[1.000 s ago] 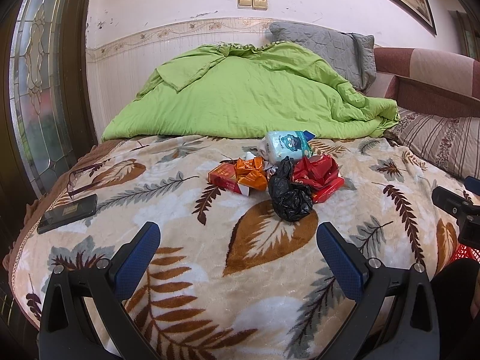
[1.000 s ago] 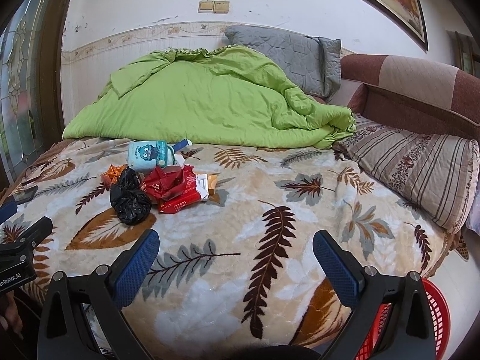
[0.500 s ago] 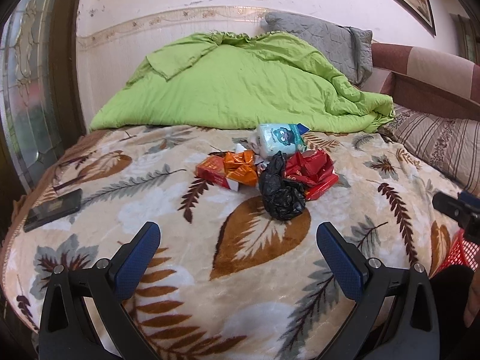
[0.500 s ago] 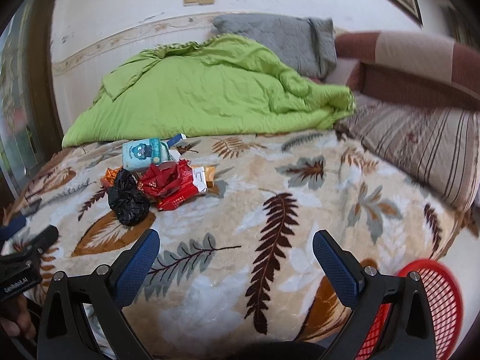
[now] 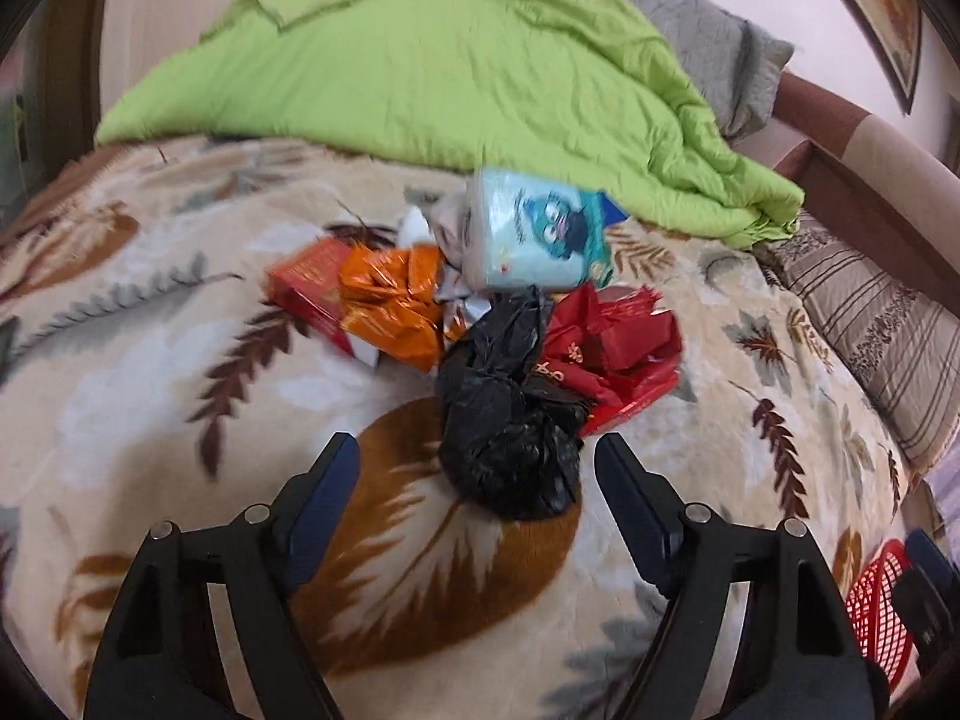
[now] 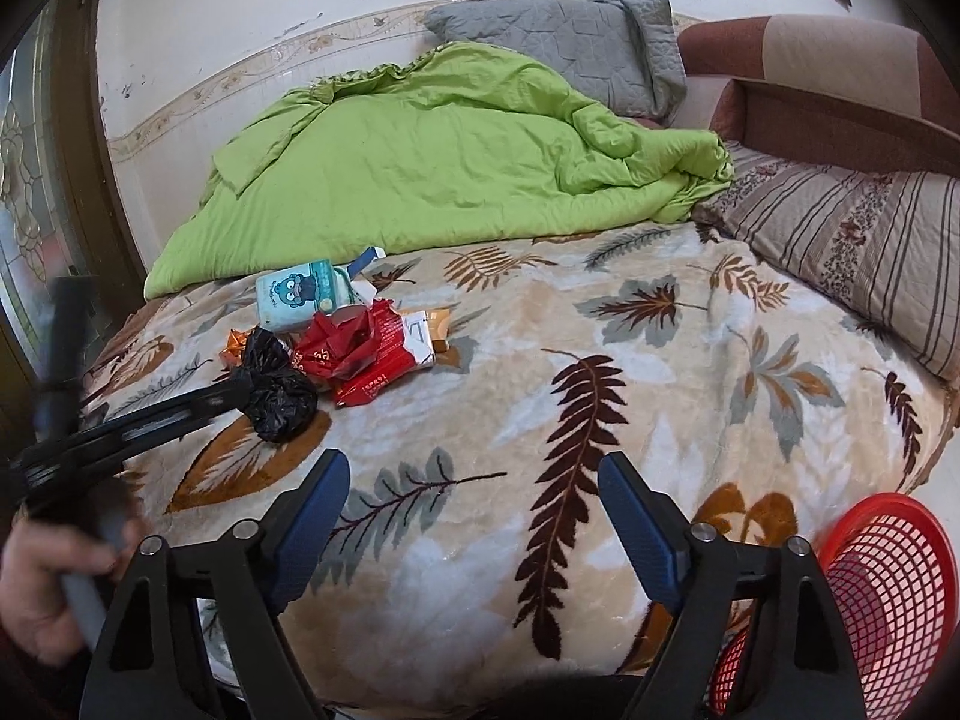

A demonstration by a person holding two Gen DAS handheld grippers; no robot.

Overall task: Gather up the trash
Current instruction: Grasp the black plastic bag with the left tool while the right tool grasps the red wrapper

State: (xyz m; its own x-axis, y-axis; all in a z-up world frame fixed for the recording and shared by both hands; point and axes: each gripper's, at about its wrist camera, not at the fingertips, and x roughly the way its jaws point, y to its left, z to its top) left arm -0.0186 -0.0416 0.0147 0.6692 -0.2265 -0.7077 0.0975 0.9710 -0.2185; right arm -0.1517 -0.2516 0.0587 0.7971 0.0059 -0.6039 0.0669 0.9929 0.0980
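One black bag (image 5: 507, 420), one red basket (image 6: 864, 594), two pillows (image 6: 852, 252).

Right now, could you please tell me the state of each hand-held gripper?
Left hand-held gripper: open, just been closing, approaching the black bag, not gripping.
Right hand-held gripper: open, just been closing, nothing between.

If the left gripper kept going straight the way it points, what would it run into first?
Most likely the black plastic bag, which lies just ahead of the left gripper, between its open fingers; its jaws have just been closing. The red wrapper lies behind it.
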